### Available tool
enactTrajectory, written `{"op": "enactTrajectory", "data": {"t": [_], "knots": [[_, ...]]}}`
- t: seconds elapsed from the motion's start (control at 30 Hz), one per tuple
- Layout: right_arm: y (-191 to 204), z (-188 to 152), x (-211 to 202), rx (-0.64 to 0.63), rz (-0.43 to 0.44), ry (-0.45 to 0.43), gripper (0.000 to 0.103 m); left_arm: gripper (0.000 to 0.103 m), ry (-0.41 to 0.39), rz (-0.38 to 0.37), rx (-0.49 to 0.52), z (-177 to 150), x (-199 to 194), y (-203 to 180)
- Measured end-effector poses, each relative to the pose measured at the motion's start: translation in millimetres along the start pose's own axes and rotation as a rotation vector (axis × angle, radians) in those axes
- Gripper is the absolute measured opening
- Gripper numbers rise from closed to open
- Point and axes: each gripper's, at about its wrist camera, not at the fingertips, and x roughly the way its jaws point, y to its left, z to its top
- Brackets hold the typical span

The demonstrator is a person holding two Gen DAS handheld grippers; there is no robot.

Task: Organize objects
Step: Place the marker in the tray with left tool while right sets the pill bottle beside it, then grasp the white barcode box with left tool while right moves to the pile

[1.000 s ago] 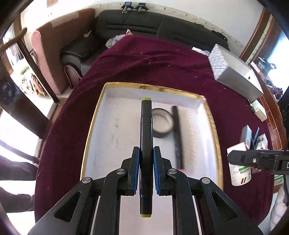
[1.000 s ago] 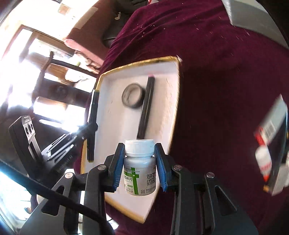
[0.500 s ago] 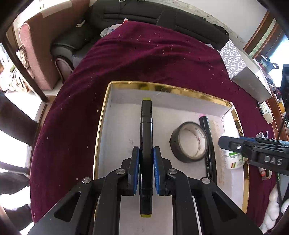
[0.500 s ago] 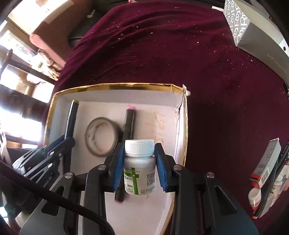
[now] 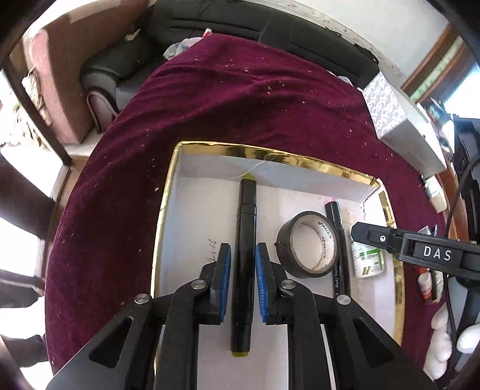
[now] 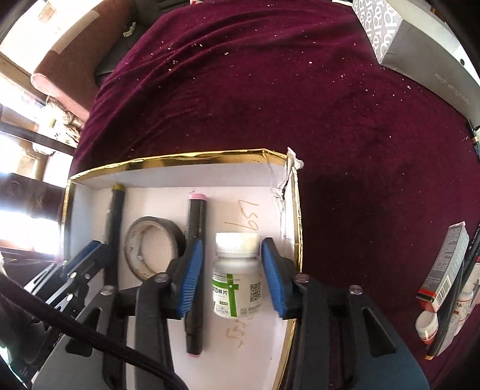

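Observation:
A white box with a gold rim (image 5: pixel 315 164) (image 6: pixel 192 157) lies on the maroon cloth. In it lie a black marker with yellow-green ends (image 5: pixel 244 264) (image 6: pixel 113 216), a roll of dark tape (image 5: pixel 309 243) (image 6: pixel 153 247), a black marker with pink ends (image 5: pixel 339 243) (image 6: pixel 195 270) and a white pill bottle with a green label (image 6: pixel 236 276) (image 5: pixel 367 258). My left gripper (image 5: pixel 243 258) is open, its pads either side of the yellow-ended marker without touching it. My right gripper (image 6: pixel 232 255) is open around the bottle, with gaps on both sides.
A grey patterned box (image 5: pixel 399 120) (image 6: pixel 420 45) lies at the table's far right. Small medicine boxes and bottles (image 6: pixel 444 282) lie right of the white box. A dark sofa (image 5: pixel 255 27) and a pink armchair (image 5: pixel 57 75) stand beyond the table.
Both grippers lowered into the box and opened. The yellow-ended marker and the pill bottle, held half a second ago, now lie released on the box floor.

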Motion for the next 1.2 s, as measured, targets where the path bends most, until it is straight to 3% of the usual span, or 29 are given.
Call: {"op": "enactTrajectory", "data": {"t": [0.13,0.2,0.3,0.47,0.6,0.77,0.9,1.03,1.2], "knots": [[0,-7,-26,-0.005,0.006,-0.05,0.057,0.024,-0.022,-0.007,-0.035,-3,-16,4],[-1,-12,-42,-0.009,0.012,-0.083,0.059,0.03,-0.03,-0.017,-0.05,-6,-25,4],[-13,-21,-67,-0.014,0.037,-0.111,0.061,0.031,-0.044,-0.036,-0.07,-12,-41,-1],[-65,-34,-100,0.037,0.051,-0.137,0.065,0.034,-0.092,-0.078,-0.083,-28,-76,-23],[-139,-61,-123,0.14,0.052,-0.135,0.068,0.039,-0.129,-0.117,-0.062,-42,-98,-61],[-223,-124,-151,0.365,0.141,-0.184,0.069,0.039,-0.078,-0.165,0.015,-58,-85,-136],[-259,-151,-151,0.434,0.118,-0.207,0.078,0.039,-0.016,-0.203,0.068,-72,-55,-195],[-289,-174,-139,0.482,0.127,-0.161,0.078,0.039,-0.001,-0.178,0.195,-74,-24,-259],[-314,-198,-140,0.484,0.093,-0.159,0.078,0.039,-0.031,-0.077,0.444,-70,14,-326]]}}
